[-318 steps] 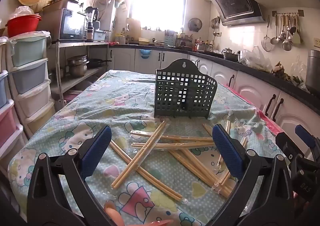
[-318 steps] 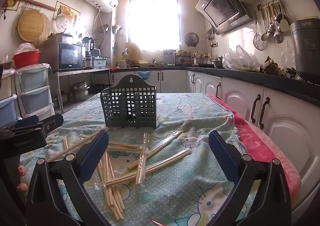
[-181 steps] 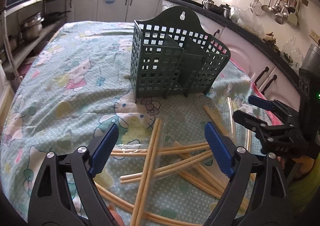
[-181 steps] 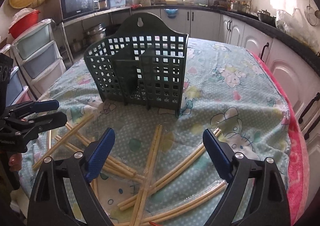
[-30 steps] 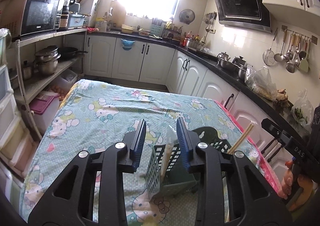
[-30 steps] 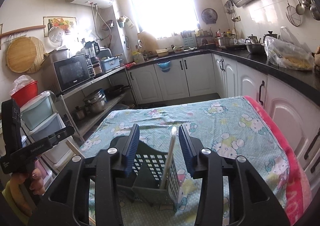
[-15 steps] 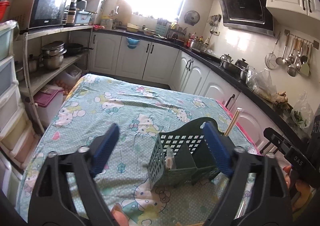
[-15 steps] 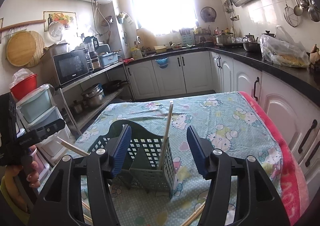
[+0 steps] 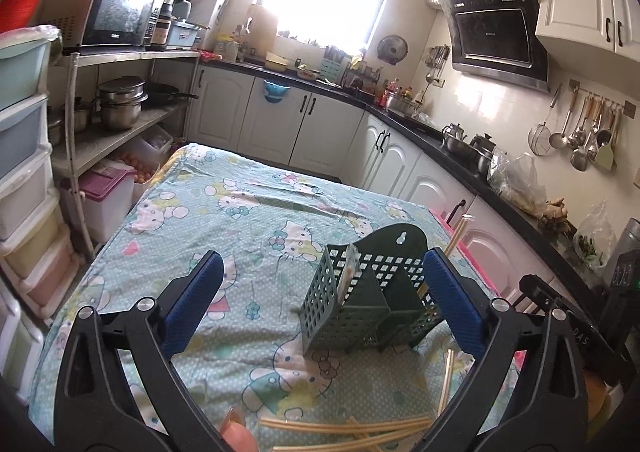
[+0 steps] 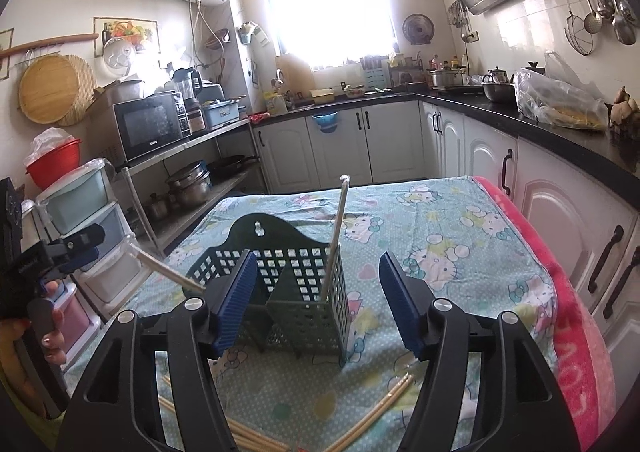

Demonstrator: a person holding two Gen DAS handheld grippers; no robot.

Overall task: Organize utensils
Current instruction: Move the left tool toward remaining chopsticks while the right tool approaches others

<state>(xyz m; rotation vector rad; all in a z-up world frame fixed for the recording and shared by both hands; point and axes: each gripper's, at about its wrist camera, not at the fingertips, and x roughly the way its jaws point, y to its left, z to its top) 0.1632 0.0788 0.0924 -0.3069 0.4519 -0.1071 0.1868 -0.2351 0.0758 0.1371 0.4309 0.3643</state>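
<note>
**Two pairs in the holder, the rest on the cloth**

The left gripper (image 9: 320, 300) stands with its blue pads (image 9: 192, 300) spread wide and nothing between them; its jaws are opening. The right gripper (image 10: 316, 300) is parted less far and is opening too, and no pad touches the chopstick pair (image 10: 334, 240) that rises in front of it. That wrapped pair stands nearly upright in the right-hand compartment of the green holder (image 10: 304, 292). A second wrapped pair (image 10: 164, 266) leans out steeply from the holder's left side; which compartment it sits in is hard to tell from this angle. The holder stands upright on the patterned tablecloth (image 9: 240, 220). So two pairs look delivered. Loose chopsticks (image 9: 348, 426) lie on the cloth near the holder in the left view, and more show at the bottom of the right view (image 10: 372, 416), so most of the sorting appears to remain, with both grippers free for the next pick
</note>
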